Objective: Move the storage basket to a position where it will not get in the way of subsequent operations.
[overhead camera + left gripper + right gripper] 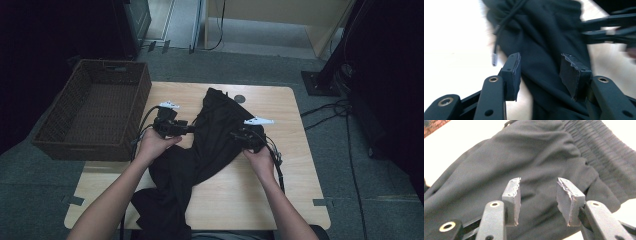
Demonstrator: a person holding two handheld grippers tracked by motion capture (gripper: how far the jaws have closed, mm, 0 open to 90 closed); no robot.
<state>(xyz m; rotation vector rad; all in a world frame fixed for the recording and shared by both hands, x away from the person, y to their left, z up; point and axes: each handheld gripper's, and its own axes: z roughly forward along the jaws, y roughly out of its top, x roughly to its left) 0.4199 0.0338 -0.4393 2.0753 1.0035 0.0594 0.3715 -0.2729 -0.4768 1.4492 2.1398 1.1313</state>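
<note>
Table (300, 165) first: light wood, with my black trousers (210, 145) sprawled down its middle, waistband end far from me, legs running toward my edge and off it at the bottom of the high view. Wicker basket (95, 112) sits at the table's left edge, well apart from the cloth.

My left gripper (187, 128) hangs at the left edge of the trousers, jaws parted and released; in the left gripper view black cloth lies beyond the gap, pads (512, 72) not pressing on it, drawstring (499, 37) with a pale tip trailing onto bare table.

My right gripper (237, 135) is over the right side of the cloth, jaws also apart, nothing pinched; its pads (514, 197) hover above the fabric near the ribbed waistband (604, 157).

Cloth folds are black on black and hard to read; the left gripper view is blurred.
</note>
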